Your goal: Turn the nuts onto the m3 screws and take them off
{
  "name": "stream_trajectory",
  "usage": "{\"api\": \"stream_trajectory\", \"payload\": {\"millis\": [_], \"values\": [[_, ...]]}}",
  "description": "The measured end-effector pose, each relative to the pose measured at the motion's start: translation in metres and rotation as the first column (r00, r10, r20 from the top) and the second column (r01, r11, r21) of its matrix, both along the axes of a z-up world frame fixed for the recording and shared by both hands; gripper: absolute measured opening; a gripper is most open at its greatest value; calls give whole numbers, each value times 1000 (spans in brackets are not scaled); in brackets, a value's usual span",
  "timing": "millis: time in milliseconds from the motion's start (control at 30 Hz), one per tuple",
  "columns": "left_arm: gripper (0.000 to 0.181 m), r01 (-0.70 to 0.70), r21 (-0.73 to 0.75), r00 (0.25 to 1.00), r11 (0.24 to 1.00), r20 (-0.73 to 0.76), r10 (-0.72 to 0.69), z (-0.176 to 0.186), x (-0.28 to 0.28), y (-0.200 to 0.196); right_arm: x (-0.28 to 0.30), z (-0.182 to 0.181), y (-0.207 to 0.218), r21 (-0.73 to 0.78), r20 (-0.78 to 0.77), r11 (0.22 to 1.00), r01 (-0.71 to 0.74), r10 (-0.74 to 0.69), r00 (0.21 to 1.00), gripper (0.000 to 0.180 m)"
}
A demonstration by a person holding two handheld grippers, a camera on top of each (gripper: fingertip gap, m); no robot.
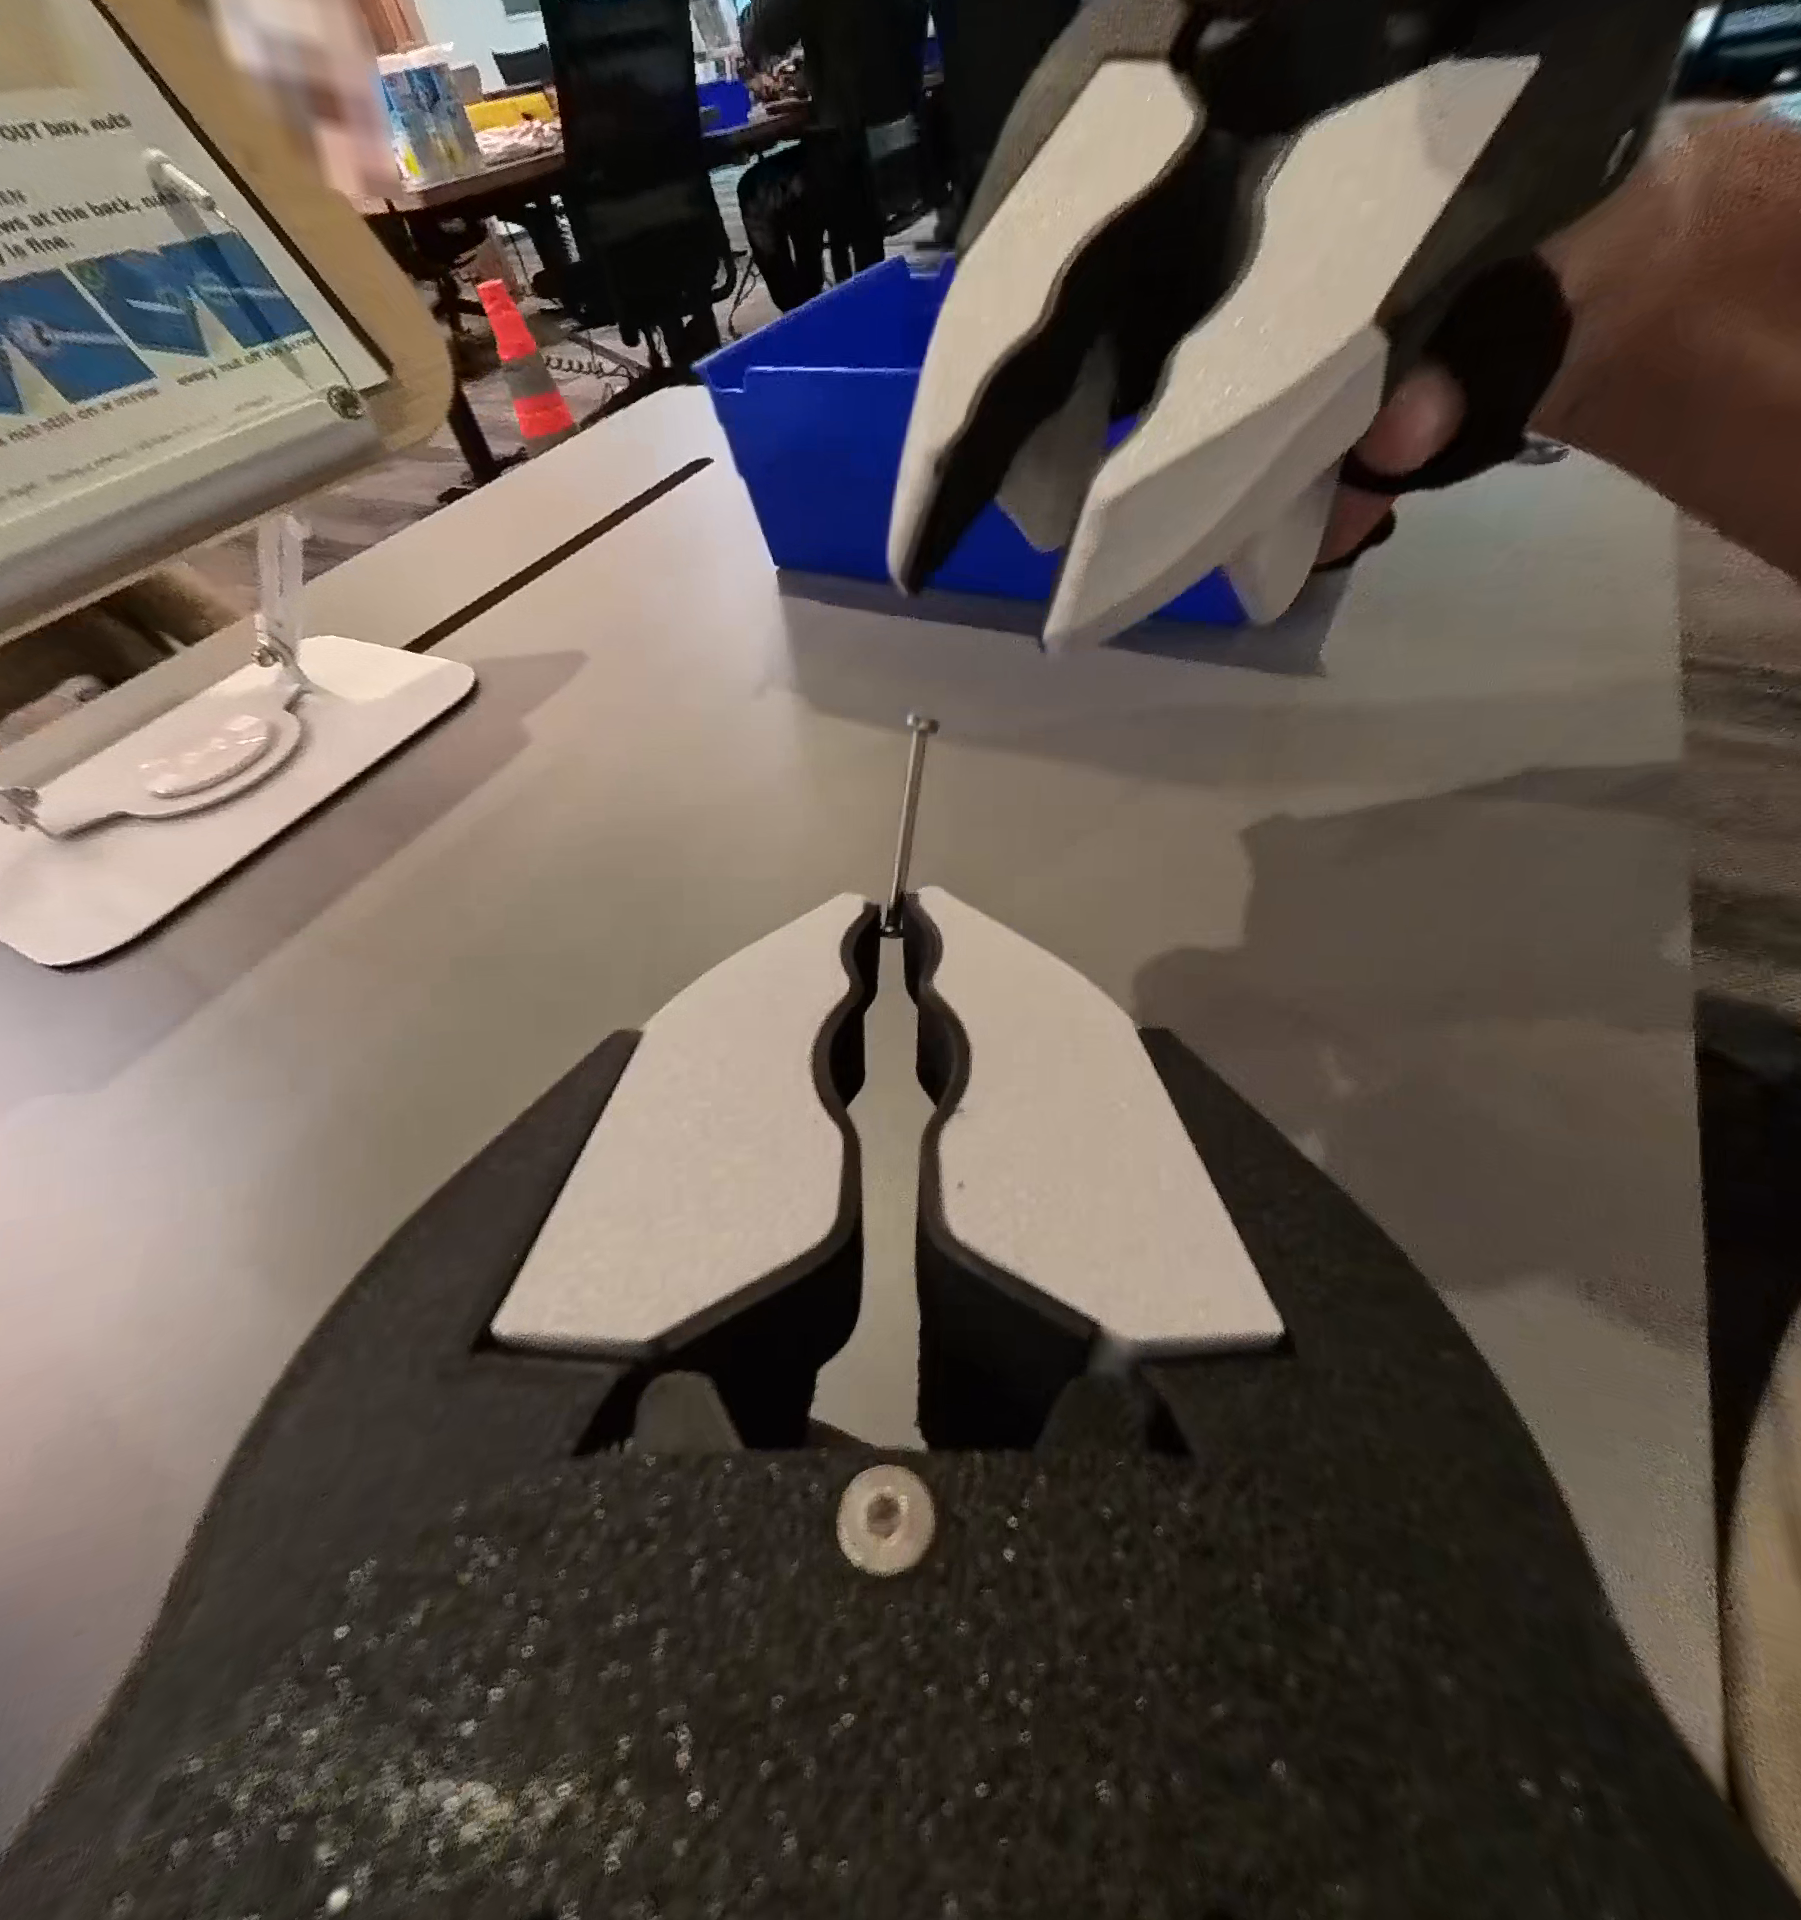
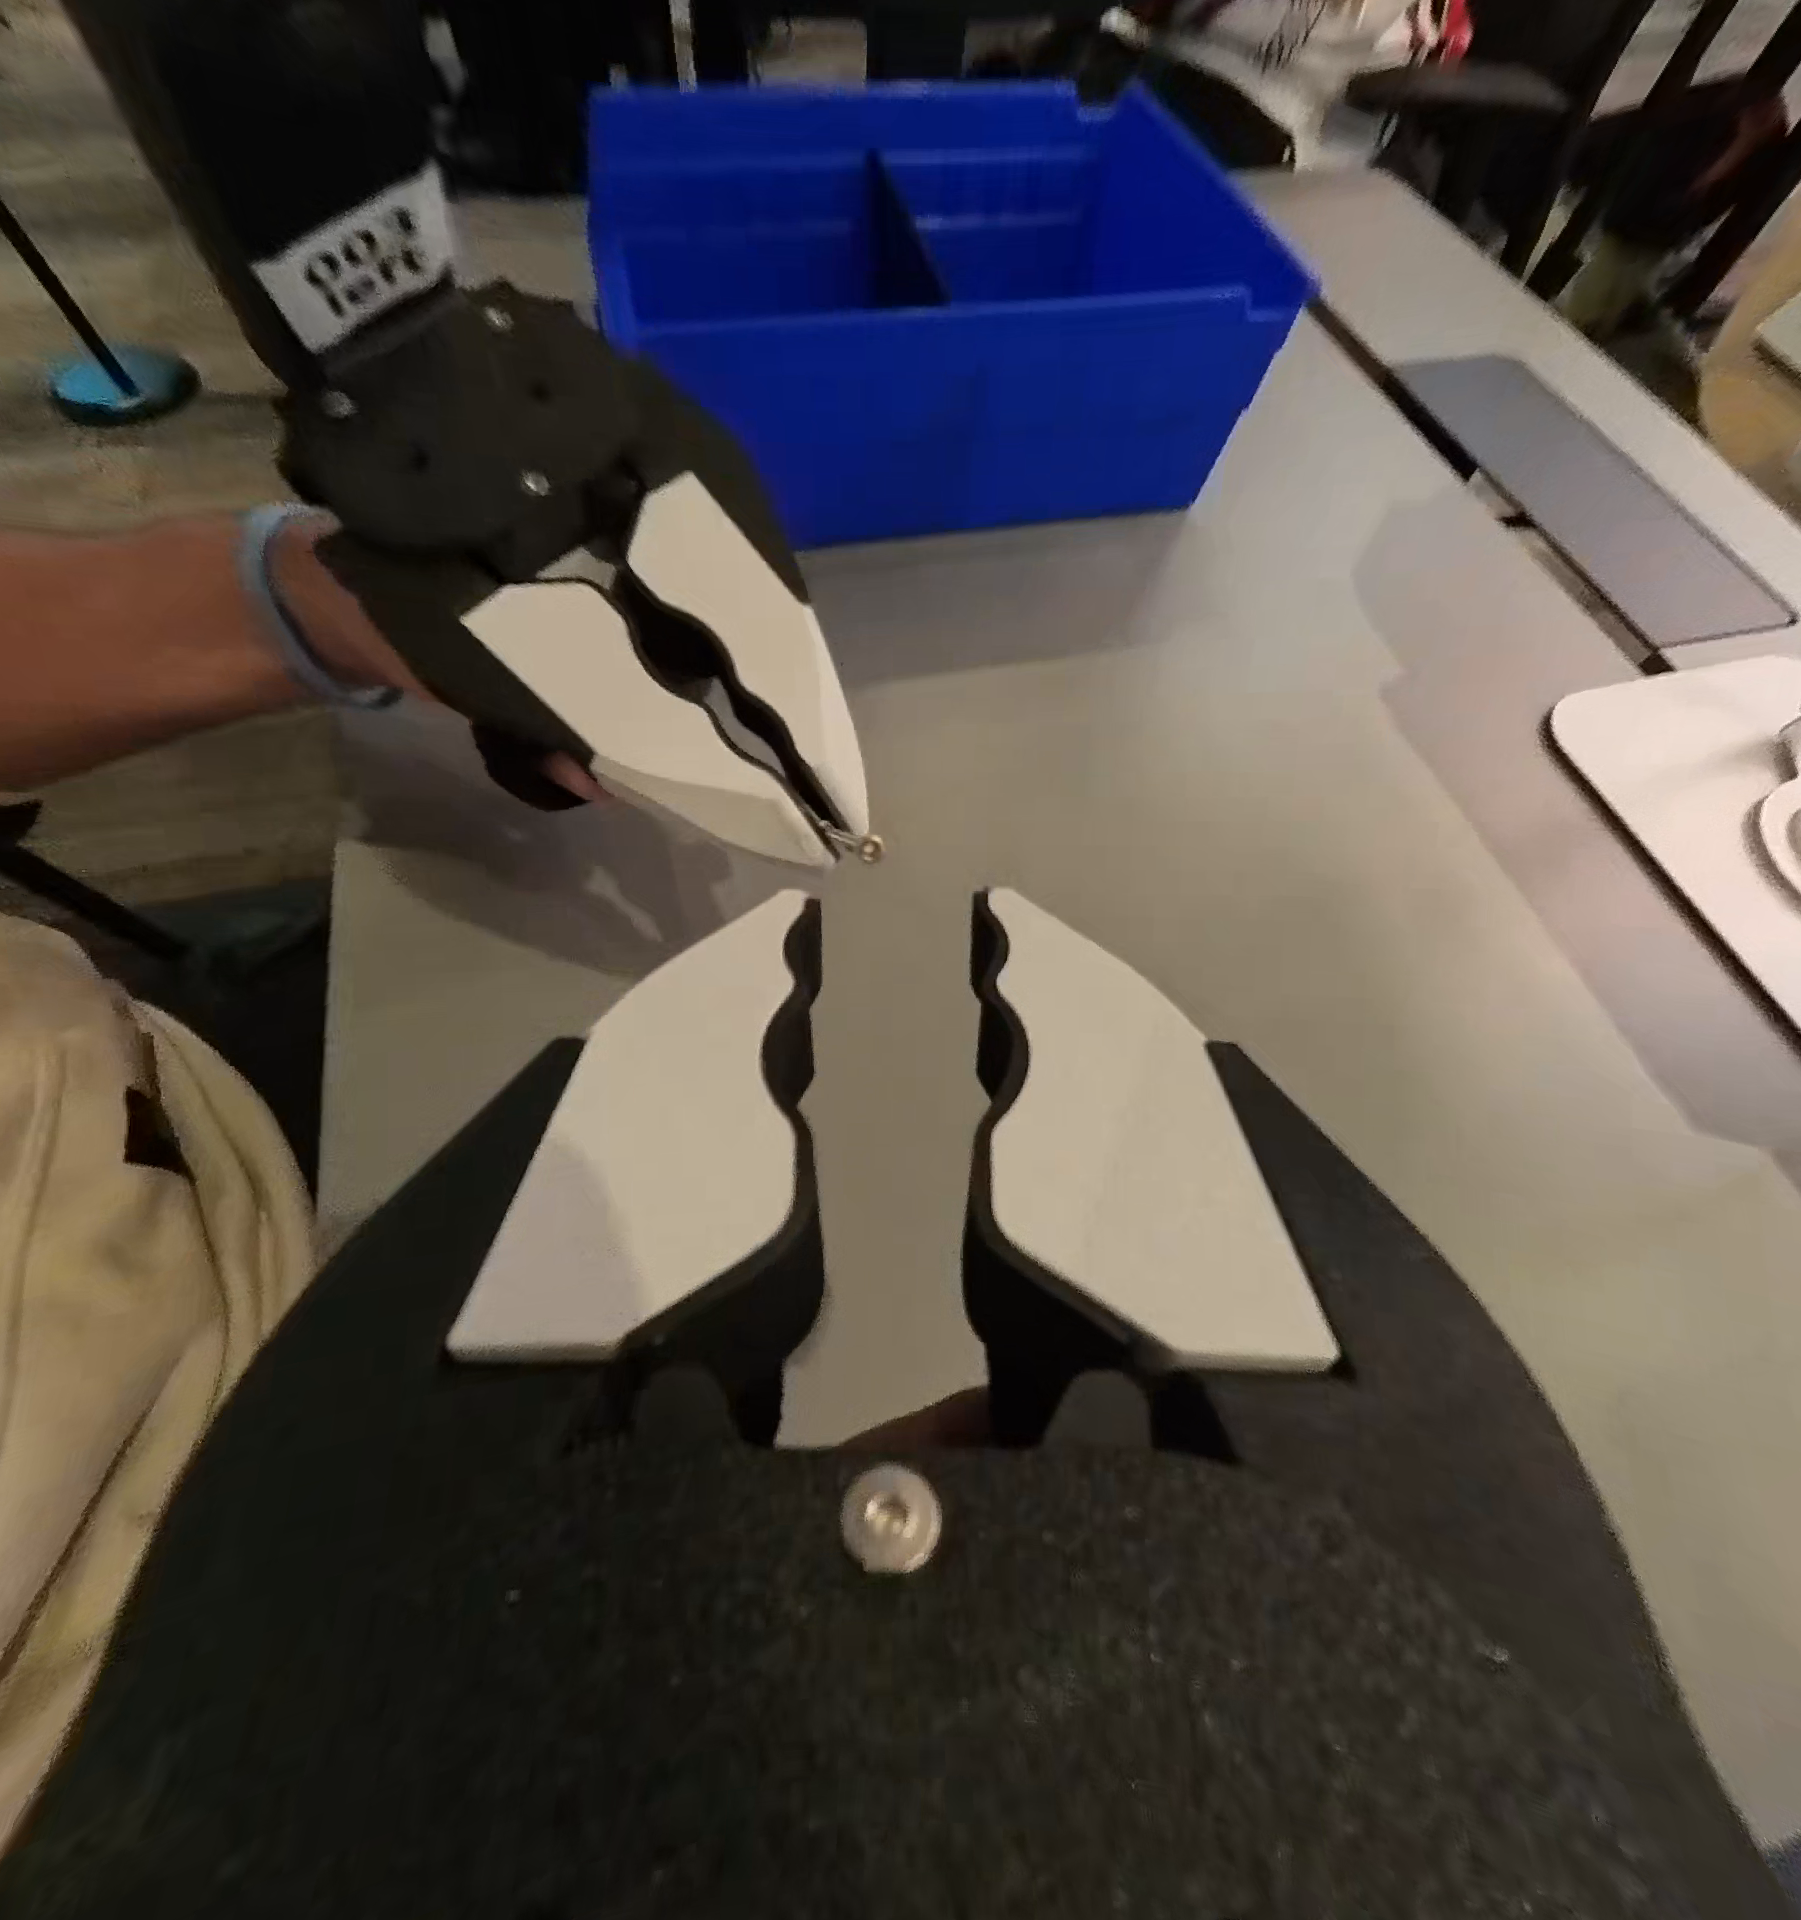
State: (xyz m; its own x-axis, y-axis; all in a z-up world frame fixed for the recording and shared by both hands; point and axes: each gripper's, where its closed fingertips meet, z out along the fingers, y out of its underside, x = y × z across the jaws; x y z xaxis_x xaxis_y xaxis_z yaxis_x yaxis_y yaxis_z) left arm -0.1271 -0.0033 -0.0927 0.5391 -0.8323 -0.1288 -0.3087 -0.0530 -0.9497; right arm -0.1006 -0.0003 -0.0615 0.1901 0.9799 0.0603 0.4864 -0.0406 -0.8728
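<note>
Looks like I'm in some shared office-slash-lab workspace. I'm at a long grey table [image 1: 460,1039] with a blue divided parts bin [image 2: 917,343] and a printed instruction sheet on a stand [image 1: 127,312]. Behind that there's more desks piled with stuff, black office chairs [image 1: 636,177], plus an orange traffic cone [image 1: 524,364] on the floor.

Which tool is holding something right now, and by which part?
The left tool pinches the screw by its threaded end, head pointing away. The right tool is open and empty.
</note>
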Motion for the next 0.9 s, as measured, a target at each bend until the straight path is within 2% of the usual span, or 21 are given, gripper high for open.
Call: {"api": "stream_trajectory", "payload": {"millis": [267, 400, 633, 900], "values": [[4, 25, 4, 1000, 1000, -1, -25, 2, 7, -6, -12, -5, -8, -40, -40, 998, -49, 47, 998, 18], [4, 32, 7, 999, 999, 10, -32, 3, 8, -7, -11, -4, -8, -19, -39, 999, -46, 46, 998, 6], [4, 47, 4, 999, 999, 5, -47, 3, 9, -10, -12, -3, -9, -18, -48, 998, -64, 63, 997, 5], [4, 150, -77, 979, 986, 151, -137, 11, 10, -19, -10, 5, -15, 5, -138, 995, -99, 98, 986, 5]]}}
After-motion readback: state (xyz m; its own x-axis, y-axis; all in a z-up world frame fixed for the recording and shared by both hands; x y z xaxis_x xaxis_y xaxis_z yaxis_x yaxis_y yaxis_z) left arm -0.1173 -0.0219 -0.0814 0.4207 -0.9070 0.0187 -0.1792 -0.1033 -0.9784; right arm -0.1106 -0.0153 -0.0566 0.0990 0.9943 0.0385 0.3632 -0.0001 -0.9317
